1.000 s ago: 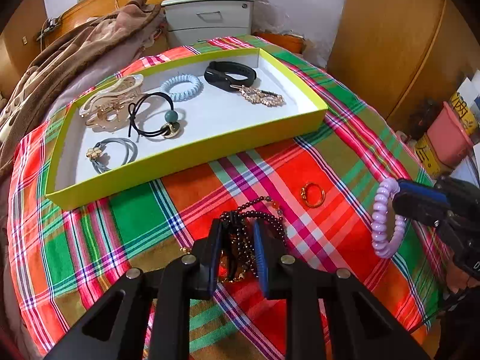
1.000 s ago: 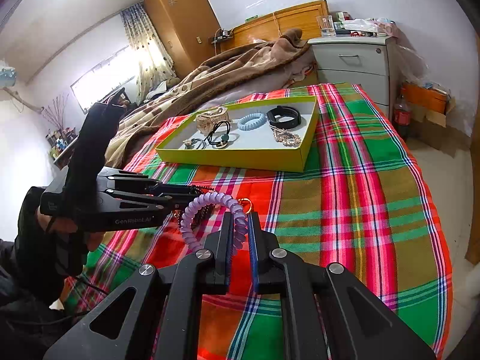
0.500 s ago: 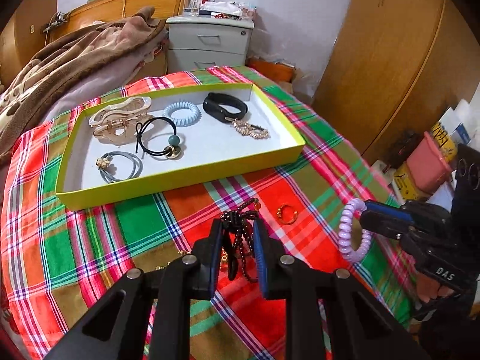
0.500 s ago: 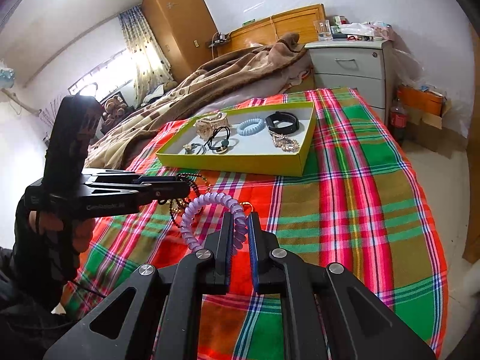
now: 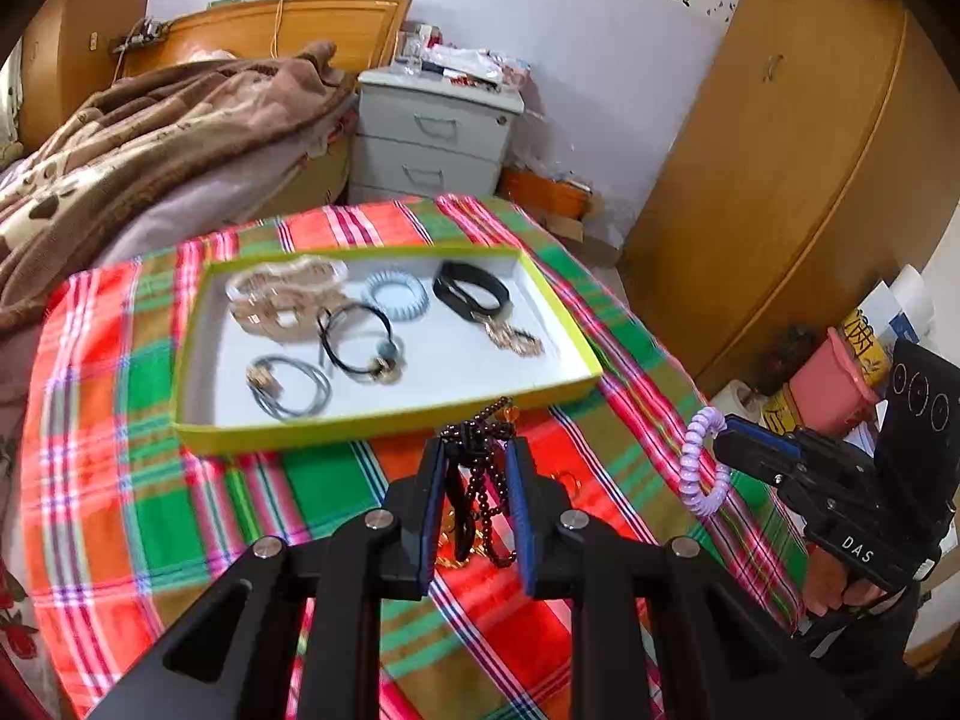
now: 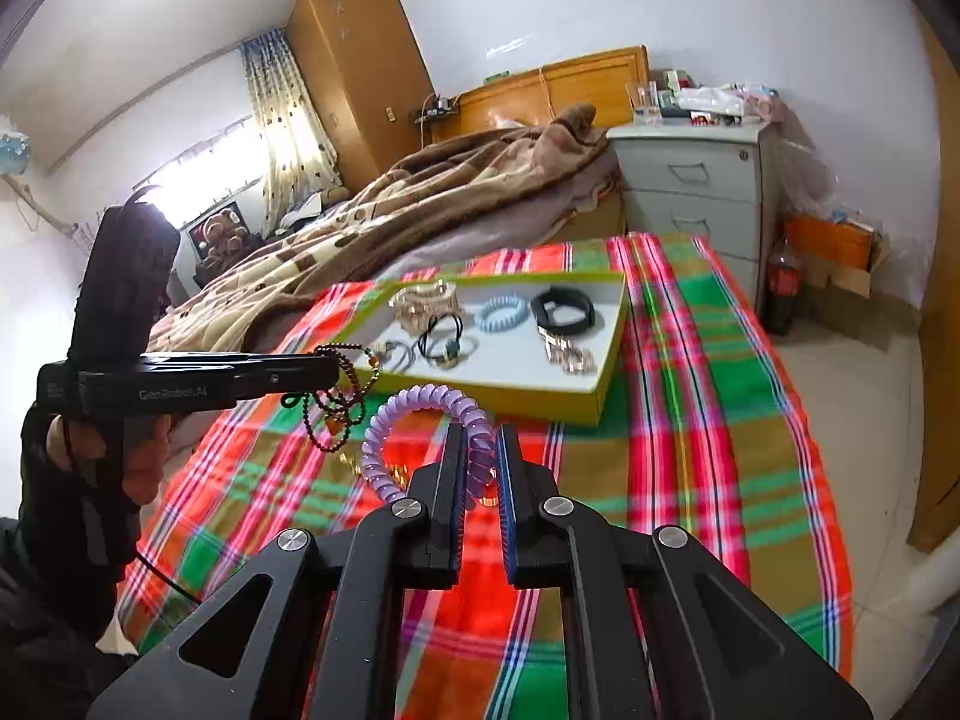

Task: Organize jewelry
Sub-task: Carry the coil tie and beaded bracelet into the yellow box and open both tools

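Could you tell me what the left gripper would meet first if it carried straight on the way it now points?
Probably the near wall of the yellow-green tray, dead ahead of the left gripper and its dangling dark bead bracelet; depth is unclear.

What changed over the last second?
Both grippers rose off the plaid cloth. The left gripper lifted the dark bead bracelet clear, so it dangles; the right gripper carried the purple coil hair tie up too. Both grips unchanged. The yellow tray and its contents stayed put.
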Motion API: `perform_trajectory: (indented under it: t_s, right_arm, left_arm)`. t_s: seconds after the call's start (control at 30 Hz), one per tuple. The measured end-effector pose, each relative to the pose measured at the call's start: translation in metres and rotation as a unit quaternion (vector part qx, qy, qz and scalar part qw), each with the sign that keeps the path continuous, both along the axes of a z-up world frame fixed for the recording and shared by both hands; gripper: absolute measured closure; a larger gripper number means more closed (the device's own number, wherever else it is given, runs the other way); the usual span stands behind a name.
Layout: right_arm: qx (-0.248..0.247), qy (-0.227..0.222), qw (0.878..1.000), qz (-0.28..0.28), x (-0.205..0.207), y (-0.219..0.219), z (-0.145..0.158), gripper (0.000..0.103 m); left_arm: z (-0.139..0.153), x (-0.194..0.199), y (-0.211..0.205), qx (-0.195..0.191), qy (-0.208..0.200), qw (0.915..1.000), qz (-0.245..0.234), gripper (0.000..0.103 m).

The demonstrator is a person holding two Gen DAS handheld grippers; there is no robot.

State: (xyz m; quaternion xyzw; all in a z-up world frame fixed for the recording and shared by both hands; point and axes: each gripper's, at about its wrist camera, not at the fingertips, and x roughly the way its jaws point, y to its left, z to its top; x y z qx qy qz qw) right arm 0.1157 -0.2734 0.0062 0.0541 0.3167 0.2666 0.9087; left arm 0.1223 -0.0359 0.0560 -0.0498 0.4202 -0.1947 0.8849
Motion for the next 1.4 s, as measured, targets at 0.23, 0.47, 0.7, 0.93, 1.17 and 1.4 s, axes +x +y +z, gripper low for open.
perform_trajectory:
  t_s: [0.23, 0.47, 0.7, 0.93, 1.17, 1.4]
  right_arm:
    - [-0.022, -0.006, 1.0, -0.001, 0.03, 0.013, 0.012, 0.093]
    - [-0.034, 0.01, 0.999, -0.011, 0.072, 0.029, 0.009, 0.093]
    - [-0.033, 0.042, 0.998, -0.013, 0.113, 0.049, -0.009, 0.093]
    - [-0.058, 0.066, 0.996, -0.008, 0.138, 0.066, -0.029, 0.093]
    - [-0.091, 0.087, 0.992, -0.011, 0.155, 0.076, -0.048, 0.093]
    - [-0.109, 0.094, 0.989, -0.013, 0.163, 0.08, -0.055, 0.093]
  left_arm:
    - [0.015, 0.02, 0.023, -0.002, -0.008, 0.9997, 0.023, 0.082]
    - [0.016, 0.05, 0.044, 0.004, -0.01, 0.9987, 0.051, 0.082]
    - [0.0, 0.076, 0.066, -0.007, 0.008, 0.9971, 0.075, 0.082]
    - [-0.024, 0.091, 0.077, -0.005, 0.033, 0.9952, 0.092, 0.082]
    - [-0.048, 0.107, 0.082, 0.019, 0.051, 0.9927, 0.107, 0.082]
    - [-0.058, 0.113, 0.083, 0.032, 0.057, 0.9912, 0.115, 0.082]
